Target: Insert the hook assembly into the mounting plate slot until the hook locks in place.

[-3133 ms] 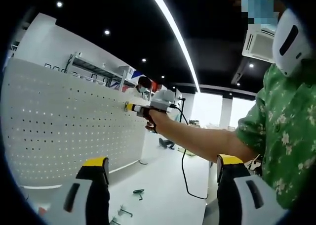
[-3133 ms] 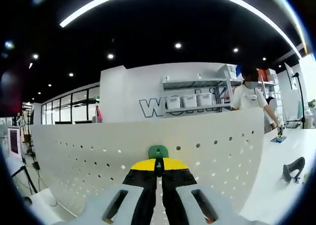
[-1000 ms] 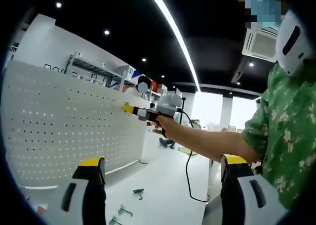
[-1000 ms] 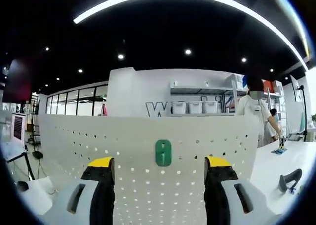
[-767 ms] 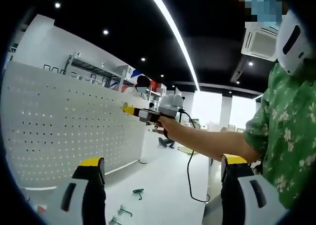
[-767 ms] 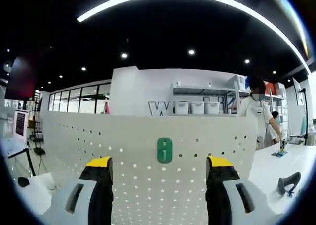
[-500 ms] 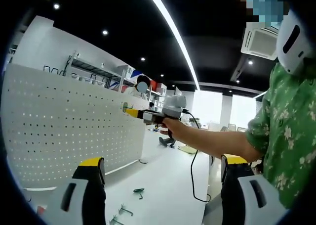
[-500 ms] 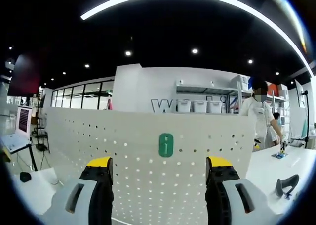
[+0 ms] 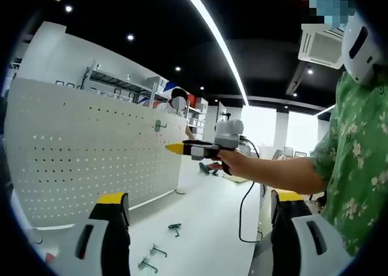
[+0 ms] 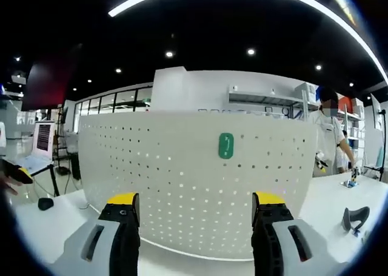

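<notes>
1. Your right hand-held gripper [image 10: 193, 212] is open: jaws spread wide, nothing between them.
2. The green hook assembly [image 10: 226, 145] sits on the white perforated mounting plate [image 10: 170, 185], near its top edge. In the right gripper view it is beyond the jaw tips, above the gap and a bit right of centre, clear of both jaws.
3. The plate stands upright on the white worktop [image 10: 48, 227].
4. In the left gripper view, your right hand-held gripper [image 9: 176, 148] comes in from the right, held by your hand [image 9: 233, 162], yellow tips pointing left at the plate [image 9: 79, 148]. It is apart from the plate, no contact.
5. Same view: the hook [image 9: 159, 126] shows as a small green piece on the plate face, up and left of those yellow tips, near but not touching.
6. Your left hand-held gripper [image 9: 197, 206] is open too, empty, low and well apart from the hook.
7. Two spare green hooks [image 9: 175, 228] [image 9: 150, 259] lie on the worktop [image 9: 206, 221] between the left jaws, in front of the plate.
8. A dark curved object [image 10: 354, 217] lies on the worktop at far right in the right gripper view; can't tell what it is.
</notes>
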Demonstrator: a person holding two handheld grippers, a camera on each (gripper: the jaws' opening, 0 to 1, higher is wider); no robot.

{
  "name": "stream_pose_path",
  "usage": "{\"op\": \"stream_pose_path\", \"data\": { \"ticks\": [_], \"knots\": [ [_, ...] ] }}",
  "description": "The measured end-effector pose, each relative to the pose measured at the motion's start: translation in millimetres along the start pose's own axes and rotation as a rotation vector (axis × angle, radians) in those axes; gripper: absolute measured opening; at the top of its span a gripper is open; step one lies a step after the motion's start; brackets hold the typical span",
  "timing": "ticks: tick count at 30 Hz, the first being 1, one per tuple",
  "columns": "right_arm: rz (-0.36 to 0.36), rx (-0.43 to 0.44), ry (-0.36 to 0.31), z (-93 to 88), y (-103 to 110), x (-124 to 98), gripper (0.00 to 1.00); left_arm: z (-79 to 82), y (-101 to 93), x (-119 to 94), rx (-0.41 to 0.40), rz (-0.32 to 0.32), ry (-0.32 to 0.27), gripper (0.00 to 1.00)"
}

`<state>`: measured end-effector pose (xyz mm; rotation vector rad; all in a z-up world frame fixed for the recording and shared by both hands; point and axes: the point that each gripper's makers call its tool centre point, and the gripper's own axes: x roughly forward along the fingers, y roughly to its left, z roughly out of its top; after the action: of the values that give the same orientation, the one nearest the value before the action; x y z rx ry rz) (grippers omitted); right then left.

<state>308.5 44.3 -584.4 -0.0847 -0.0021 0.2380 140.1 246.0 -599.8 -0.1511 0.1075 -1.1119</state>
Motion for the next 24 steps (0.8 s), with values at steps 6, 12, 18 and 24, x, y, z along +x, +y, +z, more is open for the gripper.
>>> {"op": "stream_pose_path", "data": {
  "ticks": [6, 12, 18, 24],
  "knots": [
    [0.047, -0.018, 0.032, -13.0, 22, -18, 0.76, -4.6, -0.2, -3, 0.005, 0.006, 0.011, 0.99],
    [0.087, -0.015, 0.071, -29.5, 44, -38, 0.76, -8.9, -0.1, -7, 0.005, 0.013, 0.017, 0.98],
    [0.127, -0.019, 0.11, -45.1, 59, -51, 0.76, -15.1, -0.3, -10, -0.001, 0.019, 0.027, 0.98],
    [0.163, -0.023, 0.139, -55.6, 76, -62, 0.76, -19.4, -1.2, -13, -0.002, 0.023, 0.031, 0.98]
  ]
}}
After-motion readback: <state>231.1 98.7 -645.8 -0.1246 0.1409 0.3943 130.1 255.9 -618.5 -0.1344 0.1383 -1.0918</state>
